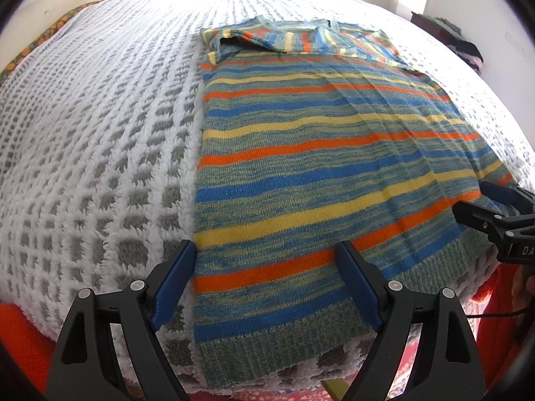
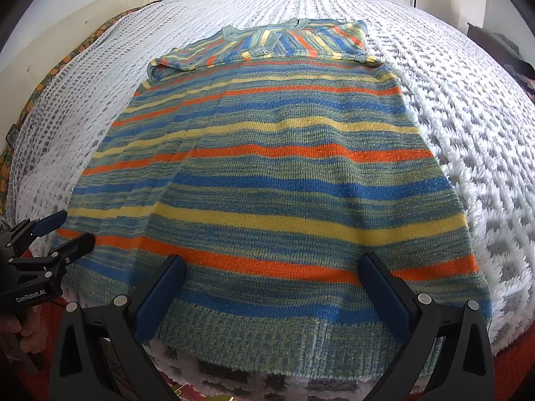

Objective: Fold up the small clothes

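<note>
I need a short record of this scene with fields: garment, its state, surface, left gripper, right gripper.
garment: striped sweater, knit, in blue, orange, yellow and green
state: lies flat, sleeves folded in across the top, hem at the near edge of the bed
surface: white and grey blanket
left hand-held gripper: open, over the hem at the sweater's left side
right hand-held gripper: open, over the hem, holding nothing
</note>
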`<state>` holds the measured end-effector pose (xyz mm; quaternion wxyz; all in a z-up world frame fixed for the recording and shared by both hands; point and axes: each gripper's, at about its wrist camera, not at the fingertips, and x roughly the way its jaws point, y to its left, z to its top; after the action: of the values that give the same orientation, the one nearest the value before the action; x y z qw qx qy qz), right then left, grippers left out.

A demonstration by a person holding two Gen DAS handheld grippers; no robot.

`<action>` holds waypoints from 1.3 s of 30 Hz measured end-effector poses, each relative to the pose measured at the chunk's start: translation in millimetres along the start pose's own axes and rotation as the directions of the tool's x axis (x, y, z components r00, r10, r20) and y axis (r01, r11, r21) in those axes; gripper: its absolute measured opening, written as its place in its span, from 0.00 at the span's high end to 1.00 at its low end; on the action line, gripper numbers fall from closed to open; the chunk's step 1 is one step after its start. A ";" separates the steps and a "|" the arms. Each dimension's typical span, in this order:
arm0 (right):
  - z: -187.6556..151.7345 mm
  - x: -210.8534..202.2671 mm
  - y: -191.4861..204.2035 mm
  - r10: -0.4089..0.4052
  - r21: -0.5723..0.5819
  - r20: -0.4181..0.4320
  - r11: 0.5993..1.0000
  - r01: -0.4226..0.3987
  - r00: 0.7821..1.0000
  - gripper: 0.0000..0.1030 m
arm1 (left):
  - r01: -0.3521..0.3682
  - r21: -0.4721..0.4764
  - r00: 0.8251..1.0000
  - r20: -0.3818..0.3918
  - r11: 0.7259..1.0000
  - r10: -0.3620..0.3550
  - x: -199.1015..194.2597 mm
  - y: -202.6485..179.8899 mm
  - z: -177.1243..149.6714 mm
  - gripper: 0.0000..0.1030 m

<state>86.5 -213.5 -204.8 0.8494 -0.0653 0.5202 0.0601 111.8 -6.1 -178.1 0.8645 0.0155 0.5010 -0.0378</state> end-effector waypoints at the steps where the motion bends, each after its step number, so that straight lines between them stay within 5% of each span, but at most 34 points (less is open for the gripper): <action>1: 0.7 -0.5 0.1 0.001 0.002 -0.001 1.000 -0.001 1.000 0.01 | 0.005 -0.005 1.000 0.000 1.000 -0.005 -1.9 2.1 1.3 0.16; 7: 23.9 -50.5 -41.2 0.162 0.200 0.124 0.962 -0.185 0.979 0.01 | 0.123 -0.108 0.992 0.040 0.987 -0.119 -18.8 31.1 6.9 0.16; 11: 40.1 -48.6 -74.5 0.408 0.314 0.009 0.866 -0.390 0.913 0.07 | 0.099 -0.027 0.995 -0.028 0.995 -0.100 -9.6 20.0 0.4 0.17; 15: 28.5 -30.6 -92.9 0.381 0.316 -0.206 0.898 -0.307 0.901 0.18 | -0.004 0.094 0.995 -0.096 0.996 0.013 -3.9 6.8 -9.4 0.18; 17: 19.5 -33.8 -105.1 0.343 0.298 -0.236 0.916 -0.268 0.909 0.35 | -0.013 0.089 0.994 -0.109 0.996 0.023 -8.9 12.4 -12.1 0.20; 22: 12.5 -72.2 -143.8 0.339 0.376 -0.097 0.883 -0.281 0.936 0.29 | 0.070 -0.067 0.991 -0.109 0.995 -0.077 -24.8 44.9 -8.5 0.22; 25: 11.2 -69.7 -157.0 0.315 0.385 -0.117 0.889 -0.249 0.942 0.28 | 0.149 -0.175 0.973 -0.148 0.973 -0.175 -14.8 60.8 -7.4 0.22; 29: 5.6 -53.9 -155.1 0.377 0.375 -0.180 0.880 -0.291 0.909 0.28 | 0.211 -0.217 0.950 -0.184 0.953 -0.252 -7.0 61.4 -10.2 0.23; 32: 4.9 -44.0 -145.7 0.370 0.337 -0.219 0.897 -0.286 0.903 0.31 | 0.215 -0.200 0.946 -0.200 0.956 -0.255 -5.0 55.5 -9.6 0.24; 33: 5.7 -41.4 -143.1 0.377 0.332 -0.224 0.897 -0.293 0.899 0.34 | 0.224 -0.203 0.943 -0.204 0.953 -0.265 -4.4 53.8 -7.9 0.32; 35: 7.0 -37.8 -137.0 0.407 0.325 -0.231 0.888 -0.324 0.884 0.58 | 0.261 -0.224 0.921 -0.233 0.939 -0.312 -1.5 51.6 -7.4 0.45; 37: 7.5 -37.9 -130.9 0.405 0.304 -0.242 0.895 -0.327 0.882 0.78 | 0.249 -0.213 0.924 -0.240 0.945 -0.298 -0.3 46.0 -5.3 0.54; 38: 7.8 -37.9 -127.3 0.394 0.290 -0.243 0.901 -0.321 0.886 0.90 | 0.244 -0.204 0.923 -0.251 0.948 -0.291 0.9 44.6 -5.2 0.81; 39: 8.3 -39.1 -126.4 0.379 0.280 -0.238 0.908 -0.311 0.894 0.92 | 0.255 -0.216 0.914 -0.263 0.942 -0.308 3.6 44.8 -5.6 0.95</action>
<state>97.6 -337.8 -160.0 0.7420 0.1213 0.6445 0.1389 112.4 38.8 -184.4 0.7639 -0.1287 0.6219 -0.1147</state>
